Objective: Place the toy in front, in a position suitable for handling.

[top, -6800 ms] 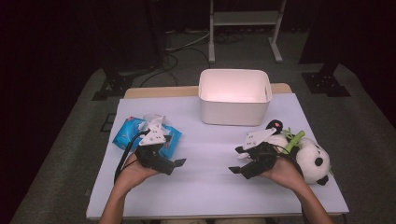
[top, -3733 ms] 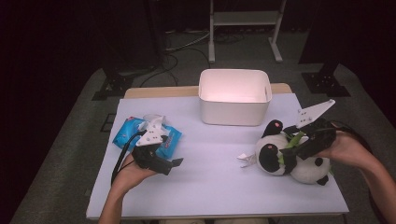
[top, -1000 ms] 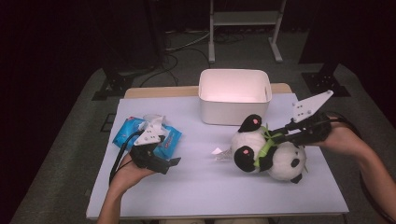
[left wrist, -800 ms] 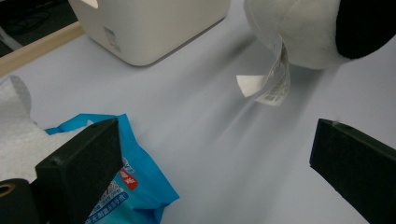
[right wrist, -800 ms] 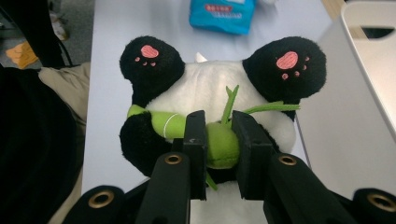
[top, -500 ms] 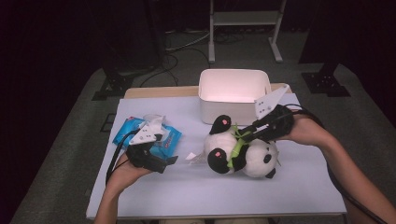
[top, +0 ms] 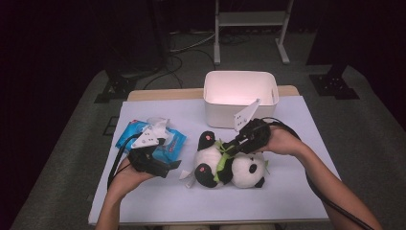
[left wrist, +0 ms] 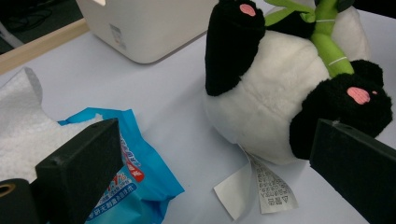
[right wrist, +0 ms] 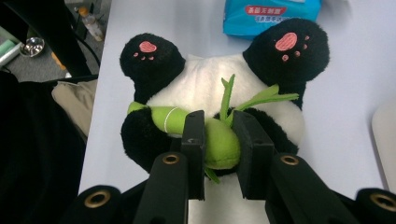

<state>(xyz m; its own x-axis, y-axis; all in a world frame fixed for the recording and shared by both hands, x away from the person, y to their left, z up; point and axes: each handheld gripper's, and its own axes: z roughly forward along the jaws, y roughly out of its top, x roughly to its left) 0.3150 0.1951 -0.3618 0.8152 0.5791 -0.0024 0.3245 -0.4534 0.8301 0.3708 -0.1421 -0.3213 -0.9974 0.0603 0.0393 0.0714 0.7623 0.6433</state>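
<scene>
The white storage bin (top: 241,98) stood at the table's far edge, just beyond my plush panda (top: 229,165), which lay on its back mid-table. My right gripper (right wrist: 219,140) was clamped only on the panda's green bamboo stalk (right wrist: 212,135), probably a weak hold: the stitching could tear or the toy swing loose. My left gripper (top: 168,167) gaped empty beside the blue wipes pack (left wrist: 121,182)

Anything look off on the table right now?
The panda plush lies on its back, paws up, pinched by its green bamboo stalk in the right hand-held gripper. A tissue sticks out of the open blue wipes pack.
</scene>
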